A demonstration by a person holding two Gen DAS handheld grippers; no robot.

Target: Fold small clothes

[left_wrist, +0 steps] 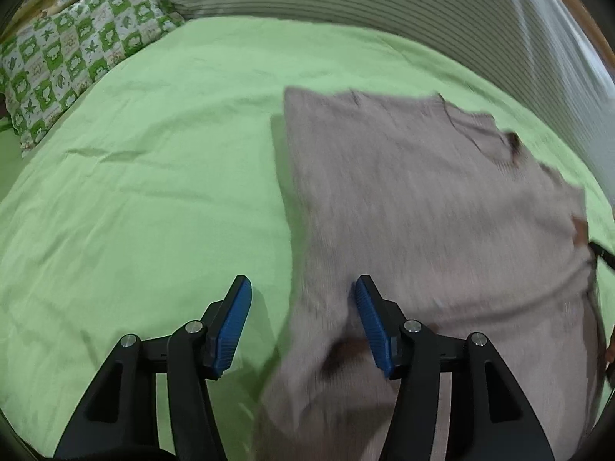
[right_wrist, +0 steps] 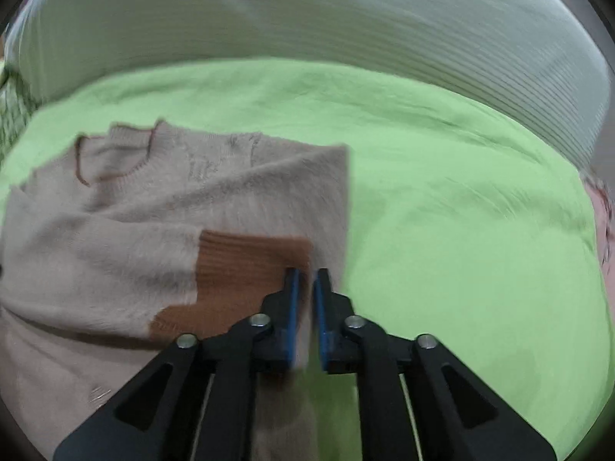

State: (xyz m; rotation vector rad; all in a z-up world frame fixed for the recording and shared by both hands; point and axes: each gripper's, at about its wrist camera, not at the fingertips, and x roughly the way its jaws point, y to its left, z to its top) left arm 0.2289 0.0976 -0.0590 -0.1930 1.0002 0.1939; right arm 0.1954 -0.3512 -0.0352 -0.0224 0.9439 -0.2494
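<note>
A small beige knit sweater lies partly folded on the green bed sheet. In the right wrist view the sweater has a sleeve folded across the body, its brown ribbed cuff near the right edge. My left gripper is open and empty, its right finger over the sweater's left edge. My right gripper is nearly closed, pinching the sweater's right edge beside the cuff.
A green-and-white patterned pillow lies at the far left. A striped headboard or cushion runs along the back of the bed, also shown in the right wrist view. Green sheet stretches right of the sweater.
</note>
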